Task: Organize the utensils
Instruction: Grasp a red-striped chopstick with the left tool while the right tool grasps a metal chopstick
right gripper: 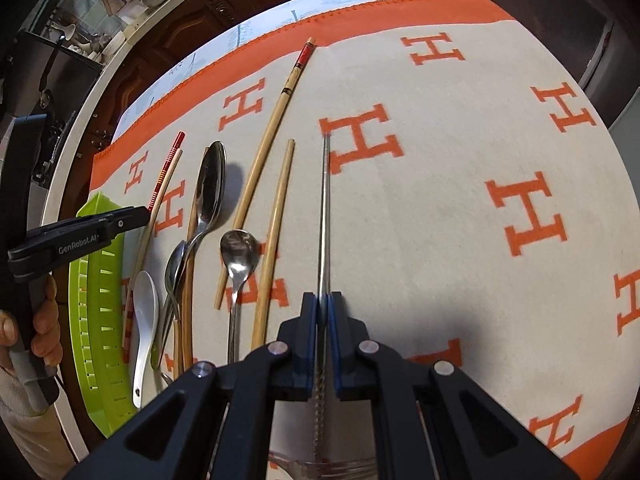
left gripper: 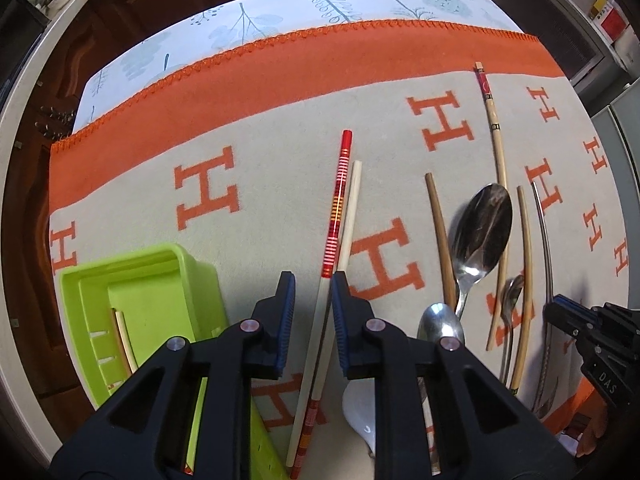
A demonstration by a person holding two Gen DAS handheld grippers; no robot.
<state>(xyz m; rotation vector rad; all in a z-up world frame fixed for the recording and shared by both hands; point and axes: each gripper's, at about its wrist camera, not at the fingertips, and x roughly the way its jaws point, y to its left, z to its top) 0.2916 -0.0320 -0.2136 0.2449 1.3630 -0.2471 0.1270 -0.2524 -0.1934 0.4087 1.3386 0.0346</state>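
- Grey blanket with orange H letters [right gripper: 440,184]: bears loose chopsticks and spoons; sorting looks only begun.
- Lime-green plastic tray [left gripper: 132,280]: at the left, one stick inside.
- Left gripper [left gripper: 313,320]: fingers spread around the red-striped chopstick [left gripper: 336,208], apparently not yet clamped; closing comes next.
- Right gripper [right gripper: 323,336]: pinching the thin steel chopstick [right gripper: 325,216]; lift, then carry trayward.

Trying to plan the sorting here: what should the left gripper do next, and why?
Probably close the left gripper: its jaws stand open around the red-striped chopstick, with the green tray just beside it. The right gripper is already shut on the metal chopstick.
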